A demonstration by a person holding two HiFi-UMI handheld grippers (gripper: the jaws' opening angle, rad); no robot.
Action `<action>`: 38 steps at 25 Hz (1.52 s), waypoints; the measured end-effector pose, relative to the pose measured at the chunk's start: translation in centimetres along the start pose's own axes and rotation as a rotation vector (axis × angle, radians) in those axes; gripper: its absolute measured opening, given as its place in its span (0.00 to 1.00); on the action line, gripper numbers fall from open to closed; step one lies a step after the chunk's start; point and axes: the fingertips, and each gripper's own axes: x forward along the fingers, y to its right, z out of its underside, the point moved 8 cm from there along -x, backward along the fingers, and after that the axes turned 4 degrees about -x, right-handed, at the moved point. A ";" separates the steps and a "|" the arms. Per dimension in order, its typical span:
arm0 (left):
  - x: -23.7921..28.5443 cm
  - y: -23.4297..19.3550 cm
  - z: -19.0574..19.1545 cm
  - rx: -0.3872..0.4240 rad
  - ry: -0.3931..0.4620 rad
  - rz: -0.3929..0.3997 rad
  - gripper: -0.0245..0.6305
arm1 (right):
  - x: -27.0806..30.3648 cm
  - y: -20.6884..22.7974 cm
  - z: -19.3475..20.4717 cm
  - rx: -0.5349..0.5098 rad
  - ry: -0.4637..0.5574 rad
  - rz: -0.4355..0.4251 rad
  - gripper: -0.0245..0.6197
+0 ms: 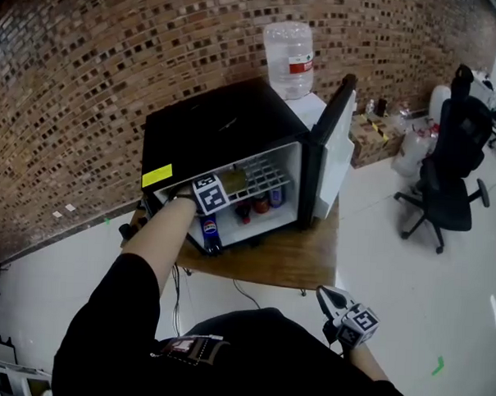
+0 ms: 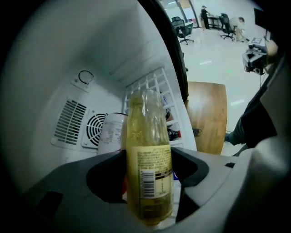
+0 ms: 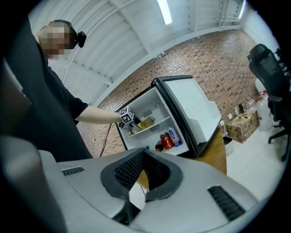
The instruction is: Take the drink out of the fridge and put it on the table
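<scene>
My left fingers [image 2: 107,175] are inside the open fridge [image 1: 226,126], set wide, with a pad against each side of the yellow drink bottle [image 2: 148,150]. The bottle fills the middle of the left gripper view, label and barcode facing me. It is on the fridge's upper wire shelf [image 1: 265,176], at centre frame in the head view. Just behind the bottle, to its left in the left gripper view, stands a white can [image 2: 109,132] in front of the round vent.

On the fridge floor below are a red can [image 1: 261,204], a blue can [image 1: 276,196] and a dark cola bottle [image 1: 210,231]. The door [image 1: 336,148] stands swung out at the right of the fridge. The fridge sits on the wooden worktop [image 1: 286,256].

My right fingers [image 3: 127,170] are closed tip to tip with nothing between them. They are down in the lower right of the head view, well apart from the fridge.
</scene>
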 end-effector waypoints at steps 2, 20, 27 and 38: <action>0.7 0.0 -0.1 0.006 0.006 0.035 0.49 | -0.3 0.3 0.0 0.005 0.010 0.015 0.04; -2.6 4.9 -4.3 0.506 -0.108 0.007 0.47 | -1.3 2.2 1.0 0.034 0.042 0.007 0.04; -2.1 13.0 -5.8 0.822 -0.249 0.054 0.47 | -1.2 2.4 1.0 0.046 0.066 -0.009 0.04; 4.1 21.9 -7.6 0.958 -0.380 0.185 0.47 | -4.1 3.3 2.4 0.091 0.089 0.043 0.04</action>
